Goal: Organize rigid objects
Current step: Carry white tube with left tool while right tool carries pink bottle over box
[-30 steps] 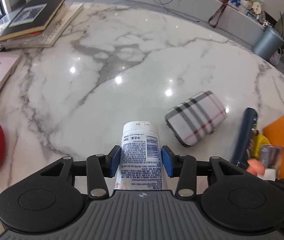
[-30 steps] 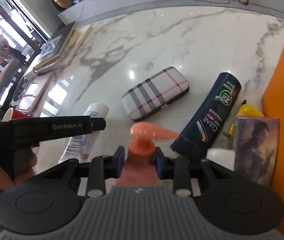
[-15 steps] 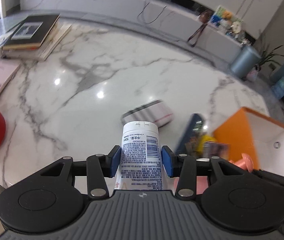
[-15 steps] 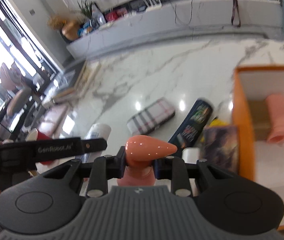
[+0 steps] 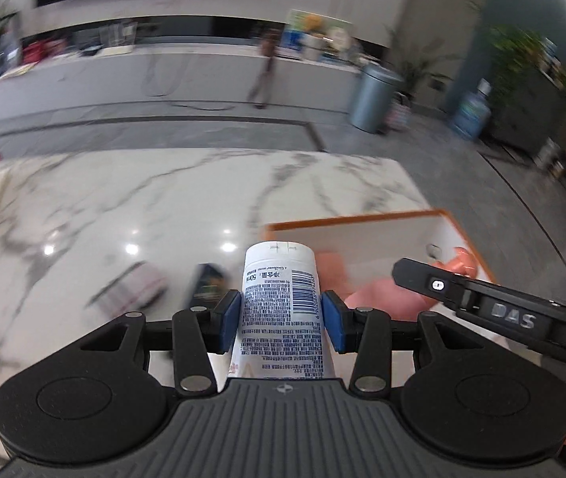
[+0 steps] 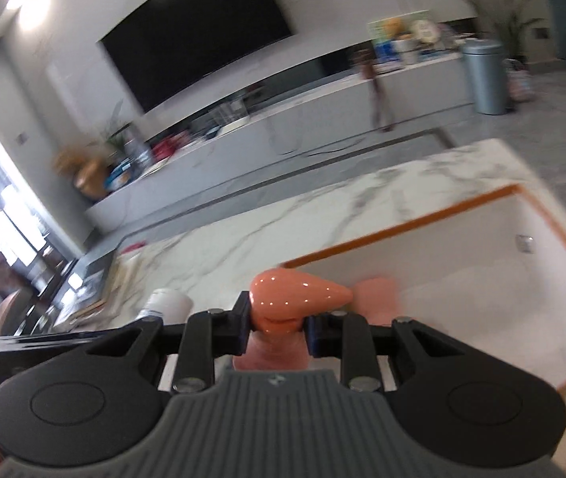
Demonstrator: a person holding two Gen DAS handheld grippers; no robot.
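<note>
My left gripper (image 5: 281,318) is shut on a white tube (image 5: 281,298) with blue print and a barcode, cap pointing away, held above the marble table (image 5: 163,199). My right gripper (image 6: 277,328) is shut on the neck of a pink pump bottle (image 6: 294,298), its salmon nozzle pointing right. Both hang near the orange-rimmed white box (image 6: 462,279), whose rim (image 5: 346,221) lies just beyond the tube. A pink object (image 6: 374,298) lies inside the box, blurred. The white tube's cap (image 6: 167,302) shows at left in the right wrist view.
A plaid case (image 5: 131,288) and a dark blue bottle (image 5: 207,285) lie blurred on the table left of the tube. The right gripper's body (image 5: 494,314) crosses the left wrist view's right side. Beyond the table are a low cabinet, a grey bin (image 5: 374,97) and plants.
Both grippers have risen and swung right with their loads, from over the table items toward the orange box. The views tilted up and now show the room. Both grips are unchanged.
</note>
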